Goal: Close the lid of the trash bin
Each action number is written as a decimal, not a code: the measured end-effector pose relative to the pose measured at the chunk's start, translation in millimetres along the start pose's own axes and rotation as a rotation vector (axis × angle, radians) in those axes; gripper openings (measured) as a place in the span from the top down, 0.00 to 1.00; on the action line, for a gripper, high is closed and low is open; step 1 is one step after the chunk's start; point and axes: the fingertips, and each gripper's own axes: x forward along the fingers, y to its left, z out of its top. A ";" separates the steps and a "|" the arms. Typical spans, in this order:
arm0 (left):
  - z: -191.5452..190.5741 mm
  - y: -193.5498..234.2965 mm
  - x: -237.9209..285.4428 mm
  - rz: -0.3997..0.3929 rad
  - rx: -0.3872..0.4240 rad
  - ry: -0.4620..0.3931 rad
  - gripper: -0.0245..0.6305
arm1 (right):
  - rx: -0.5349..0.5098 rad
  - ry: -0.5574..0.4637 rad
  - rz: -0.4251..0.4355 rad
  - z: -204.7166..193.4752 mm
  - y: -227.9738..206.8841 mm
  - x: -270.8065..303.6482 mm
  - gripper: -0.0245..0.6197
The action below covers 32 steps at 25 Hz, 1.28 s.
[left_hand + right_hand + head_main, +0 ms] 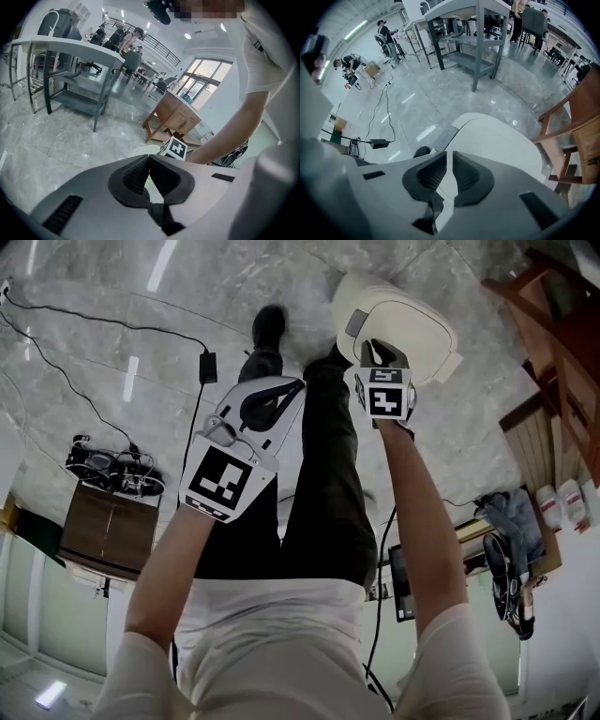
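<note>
Head view: trash bin [412,324] stands on the grey marble floor [112,296], just ahead of my forward shoe [268,326] and near the wooden furniture at the floor's right edge. My right gripper [377,352] points almost straight down onto the bin's top. I judge that's for pushing the lid down, not for picking anything up. My left gripper [281,395] hangs lower and off to the side above my leg, well apart from the bin. It's parked, with no job here.

Left gripper view: left gripper [148,157] has its jaws together, tips touching, nothing between. It aims out over the floor toward a grey table [70,44], so it's idle.

Right gripper view: right gripper [450,153] has a narrow slit between the jaws, and I see nothing pinched in it. The white lid [497,136] fills the space right under the tips. Near-closed jaws make a blunt pusher, which suits pressing. A seam shows along the lid's far edge; I can't tell if it's fully seated. Contact with the lid isn't clear either.
</note>
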 end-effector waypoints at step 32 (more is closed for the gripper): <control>103.3 -65.8 -122.9 -0.078 0.171 -0.015 0.93 | 0.136 -0.322 -0.061 63.2 26.3 -276.3 0.92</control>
